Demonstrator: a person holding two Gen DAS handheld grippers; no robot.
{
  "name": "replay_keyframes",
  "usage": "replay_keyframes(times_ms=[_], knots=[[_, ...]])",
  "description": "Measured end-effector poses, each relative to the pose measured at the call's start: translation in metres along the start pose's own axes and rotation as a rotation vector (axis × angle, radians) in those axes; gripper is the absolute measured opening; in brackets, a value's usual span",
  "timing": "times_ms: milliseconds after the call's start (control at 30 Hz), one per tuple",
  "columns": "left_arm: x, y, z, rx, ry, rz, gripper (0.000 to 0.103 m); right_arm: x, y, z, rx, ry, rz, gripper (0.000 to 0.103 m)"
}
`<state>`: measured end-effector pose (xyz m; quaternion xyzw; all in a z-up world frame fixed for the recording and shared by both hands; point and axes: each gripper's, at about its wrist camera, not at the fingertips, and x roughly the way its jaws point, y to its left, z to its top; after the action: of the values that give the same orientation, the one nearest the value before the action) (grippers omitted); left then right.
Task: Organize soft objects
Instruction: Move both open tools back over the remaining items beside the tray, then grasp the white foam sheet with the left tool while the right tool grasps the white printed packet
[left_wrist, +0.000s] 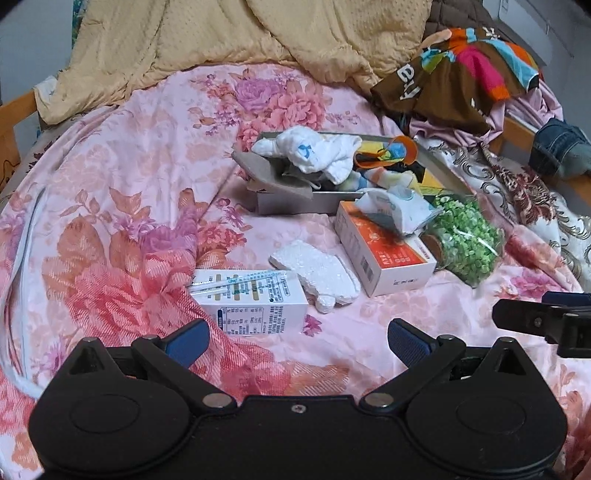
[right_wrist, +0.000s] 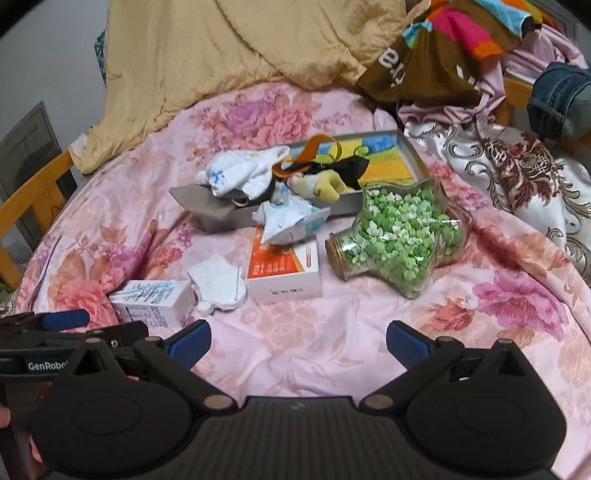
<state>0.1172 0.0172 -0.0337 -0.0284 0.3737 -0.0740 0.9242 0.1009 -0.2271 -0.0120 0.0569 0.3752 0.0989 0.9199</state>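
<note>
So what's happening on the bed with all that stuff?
A person is tidying soft things on a flowery bedspread, holding a pair of tongs in each hand. Both the left tongs and the right tongs are open and hold nothing; they hover near the bed's front edge. A grey tray already holds white socks and some colourful cloth bits. In front of it lie two small boxes, a white foam piece and a star-shaped jar of green bits.
</note>
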Motion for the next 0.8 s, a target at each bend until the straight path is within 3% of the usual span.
replay_keyframes(times_ms=[167,300,467,800], knots=[[0.016,0.000,0.008,0.019,0.031,-0.003,0.102,0.016,-0.002,0.011,-0.044,0.035,-0.013,0.103],[0.025,-0.003,0.014,0.089,0.033,-0.005,0.102,0.025,-0.001,0.019,-0.140,0.041,-0.009,0.103],[0.041,-0.009,0.018,0.184,0.066,-0.030,0.102,0.029,0.001,0.028,-0.254,-0.019,-0.014,0.103],[0.061,-0.015,0.030,0.321,0.046,-0.075,0.102,0.044,-0.011,0.040,-0.168,-0.090,0.052,0.103]])
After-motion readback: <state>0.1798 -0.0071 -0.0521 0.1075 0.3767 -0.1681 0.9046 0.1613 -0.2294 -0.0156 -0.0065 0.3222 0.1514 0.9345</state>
